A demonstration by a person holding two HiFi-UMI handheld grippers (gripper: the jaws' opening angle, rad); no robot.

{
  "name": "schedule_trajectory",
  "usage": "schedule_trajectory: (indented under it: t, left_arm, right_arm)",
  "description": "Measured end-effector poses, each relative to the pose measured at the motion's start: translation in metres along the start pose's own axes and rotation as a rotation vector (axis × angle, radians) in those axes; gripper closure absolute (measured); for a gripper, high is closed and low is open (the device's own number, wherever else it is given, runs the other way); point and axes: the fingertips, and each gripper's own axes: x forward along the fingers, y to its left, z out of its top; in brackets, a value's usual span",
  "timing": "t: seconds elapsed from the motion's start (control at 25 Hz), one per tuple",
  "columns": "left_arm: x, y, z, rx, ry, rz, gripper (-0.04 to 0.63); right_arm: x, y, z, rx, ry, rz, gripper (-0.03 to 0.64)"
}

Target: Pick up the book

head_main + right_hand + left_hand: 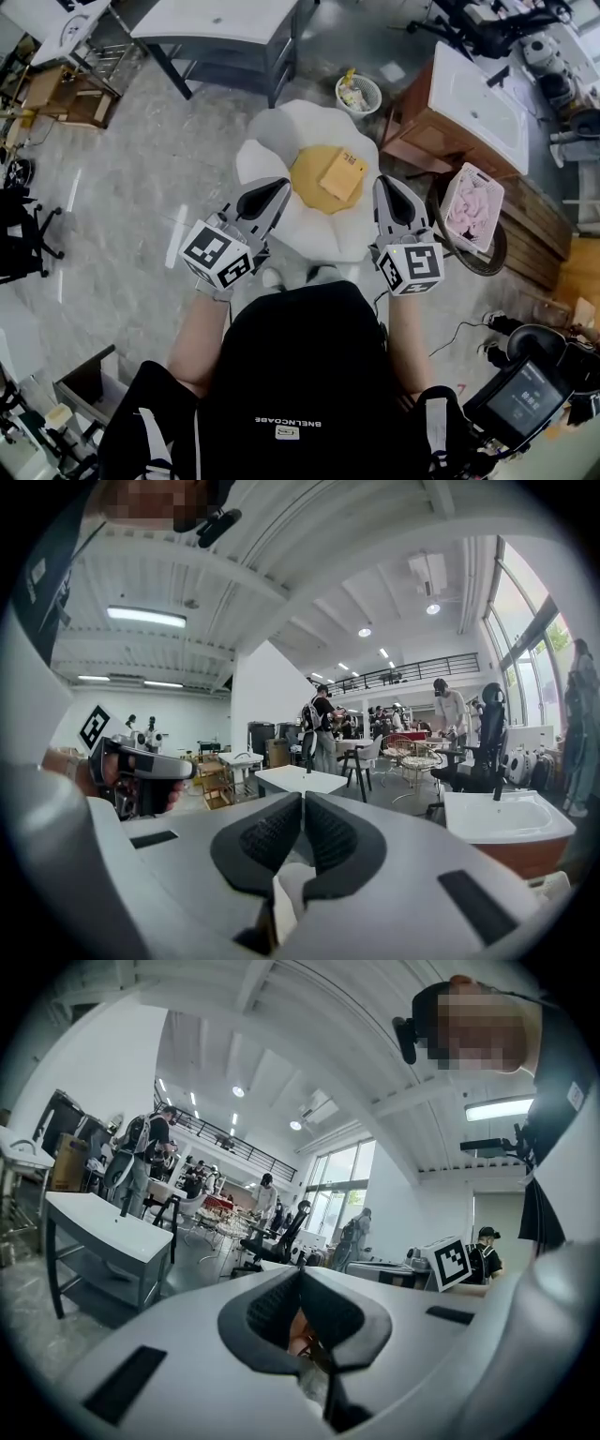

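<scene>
A tan book point(342, 174) lies on the yellow middle of a white flower-shaped seat point(272, 139) in the head view. My left gripper point(278, 190) hangs at the seat's left edge, its jaws shut with nothing between them. My right gripper point(384, 186) hangs at the seat's right edge, just right of the book, also shut and empty. Both point forward and stay apart from the book. In the left gripper view the left gripper point(300, 1272) shows closed pads; in the right gripper view the right gripper point(303, 799) does too. The book is not in either gripper view.
A pink-lined basket point(472, 208) on a round wooden stand sits right of the seat. A white bin point(358, 94) and a wooden cabinet with a white sink top point(476, 103) stand beyond. A white table point(220, 26) is at the back. People and chairs fill the hall.
</scene>
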Motion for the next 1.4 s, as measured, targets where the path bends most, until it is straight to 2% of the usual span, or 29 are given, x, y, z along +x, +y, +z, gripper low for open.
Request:
schedule_trajectory:
  t: [0.68, 0.92, 1.12, 1.4]
  left_arm:
    - [0.125, -0.011, -0.007, -0.035, 0.04, 0.118, 0.581]
    - [0.166, -0.025, -0.023, -0.032, 0.074, 0.149, 0.581]
    - [0.184, -0.025, -0.032, -0.052, 0.102, 0.156, 0.58]
    - [0.195, -0.016, -0.041, -0.082, 0.134, 0.134, 0.581]
  right_arm:
    - [0.024, -0.14, -0.012, 0.071, 0.021, 0.074, 0.588]
    - [0.024, -0.188, -0.024, 0.098, 0.021, 0.095, 0.588]
    - [0.028, -0.21, -0.034, 0.128, 0.033, 0.091, 0.588]
    - [0.035, -0.218, -0.043, 0.15, 0.057, 0.067, 0.588]
